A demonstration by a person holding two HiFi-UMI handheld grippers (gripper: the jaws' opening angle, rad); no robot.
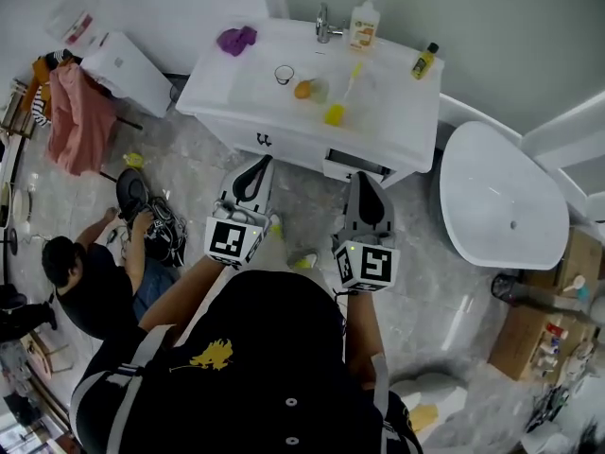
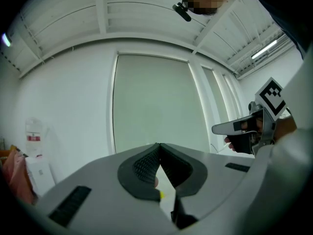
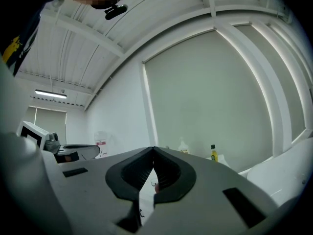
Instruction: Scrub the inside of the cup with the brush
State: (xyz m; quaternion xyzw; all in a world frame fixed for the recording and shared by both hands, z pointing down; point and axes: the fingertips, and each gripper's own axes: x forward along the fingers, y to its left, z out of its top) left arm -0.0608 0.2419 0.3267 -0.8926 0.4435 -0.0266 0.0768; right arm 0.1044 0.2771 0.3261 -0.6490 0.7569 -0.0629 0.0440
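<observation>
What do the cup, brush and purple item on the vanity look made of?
Cup: clear glass or plastic; the white vanity top shows through it.
Brush: probably plastic, pale handle, yellow head, sponge or bristle unclear.
Purple item: soft matte cloth, crumpled in folds.

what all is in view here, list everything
white vanity top: one, white, against the far wall
metal faucet: one, silver, vanity back edge
clear glass cup: one, clear, vanity, left of centre
yellow brush: one, yellow, near vanity front
small orange item: one, orange, beside the cup, kind unclear
purple cloth: one, purple, vanity back left
pump soap bottle: one, white and orange, by the faucet
black-capped yellow bottle: one, vanity right
white bathtub: one, right
seated person: one, black clothes, floor left
left gripper: one, grey, shut, empty
right gripper: one, grey, shut, empty
</observation>
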